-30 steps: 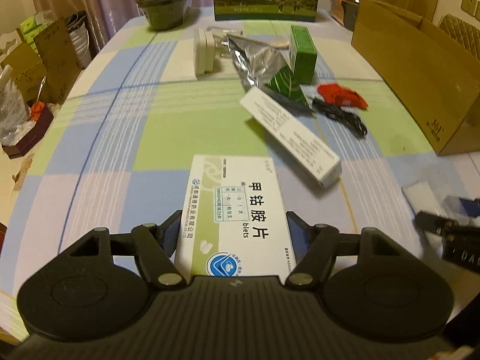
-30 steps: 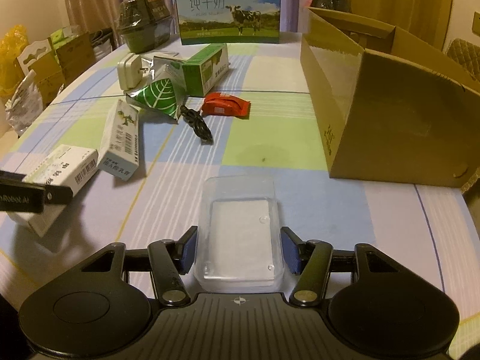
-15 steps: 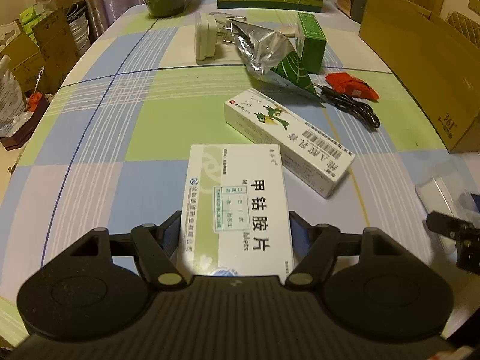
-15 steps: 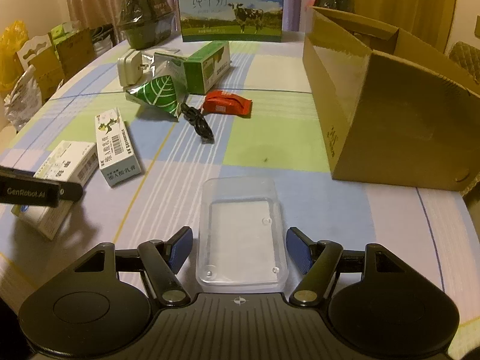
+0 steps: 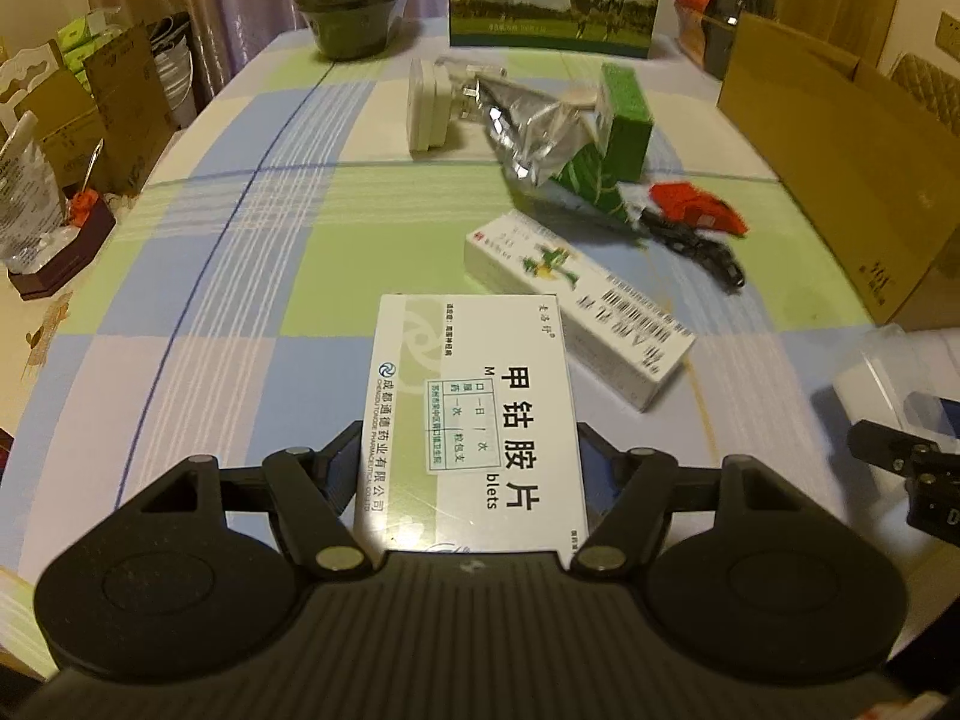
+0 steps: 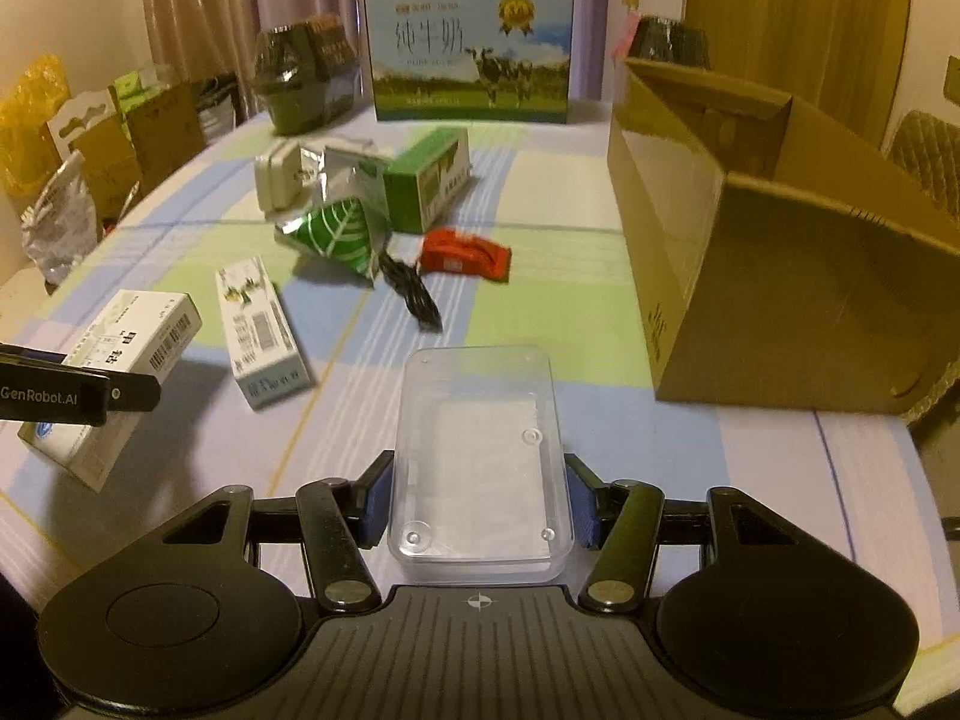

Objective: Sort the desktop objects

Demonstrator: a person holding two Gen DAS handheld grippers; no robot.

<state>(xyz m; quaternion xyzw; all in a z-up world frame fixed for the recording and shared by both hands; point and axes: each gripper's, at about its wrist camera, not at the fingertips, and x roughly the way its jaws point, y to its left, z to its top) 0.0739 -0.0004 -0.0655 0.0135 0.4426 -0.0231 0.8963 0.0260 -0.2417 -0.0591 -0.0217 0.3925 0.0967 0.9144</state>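
Note:
A white medicine box [image 5: 474,420] with green print sits between the fingers of my left gripper [image 5: 468,450]. Its jaws are closing and both pads press the box's sides. In the right wrist view the same medicine box [image 6: 129,336] hangs tilted above its shadow, behind a left finger [image 6: 78,393]. My right gripper [image 6: 480,480] has a clear plastic case [image 6: 480,450] between its closing jaws, with both blue pads against the case walls. The clear plastic case [image 5: 882,372] also shows at the right edge of the left wrist view.
A long white box [image 6: 258,330], a green leaf foil packet [image 6: 336,234], a green carton [image 6: 429,174], a red packet [image 6: 465,252], a black cable [image 6: 411,294] and a white charger [image 6: 276,180] lie mid-table. An open cardboard box [image 6: 780,240] stands right; a milk carton [image 6: 474,66] stands behind.
The long white box rolled from its side onto its flat face, apart from the medicine box. The right jaws widened, then closed onto the clear case. The left grip holds.

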